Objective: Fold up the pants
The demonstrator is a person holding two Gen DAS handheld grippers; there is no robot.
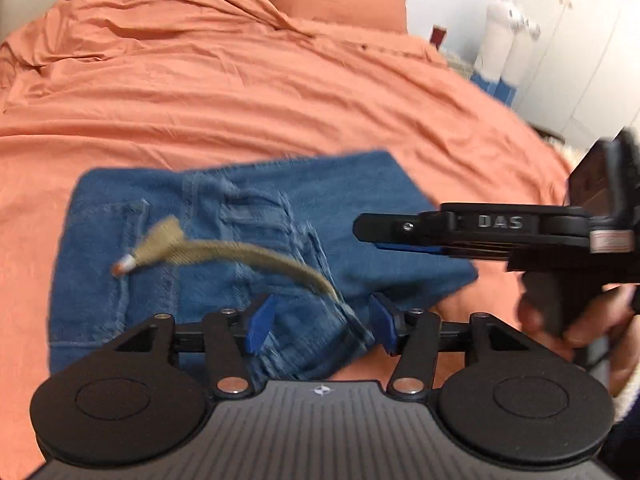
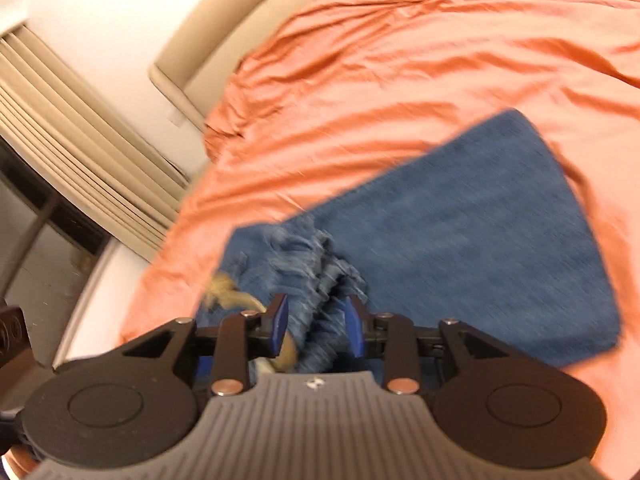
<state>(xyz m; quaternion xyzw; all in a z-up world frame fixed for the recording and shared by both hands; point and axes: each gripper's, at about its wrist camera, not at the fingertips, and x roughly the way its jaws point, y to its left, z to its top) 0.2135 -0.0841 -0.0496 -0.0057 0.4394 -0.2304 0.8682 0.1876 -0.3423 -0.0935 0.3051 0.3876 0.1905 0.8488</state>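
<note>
The folded blue denim pants [image 1: 248, 248] lie on the near part of the orange bedsheet [image 1: 200, 92], both the left gripper [image 1: 318, 326] and right gripper [image 2: 316, 326] spread over the bunched waistband, so tuck the tan drawstring [image 1: 224, 252] in and flatten evenly

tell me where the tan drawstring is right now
In the left wrist view, the tan drawstring lies across the folded jeans on the orange bed, just ahead of the left gripper.

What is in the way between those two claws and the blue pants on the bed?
Nothing visible. The folded pants lie on the orange bedcover, and the left claw has its pads open right over their near edge. Only the pants' own tan drawstring trails across them. The right claw is also over the denim.
</note>
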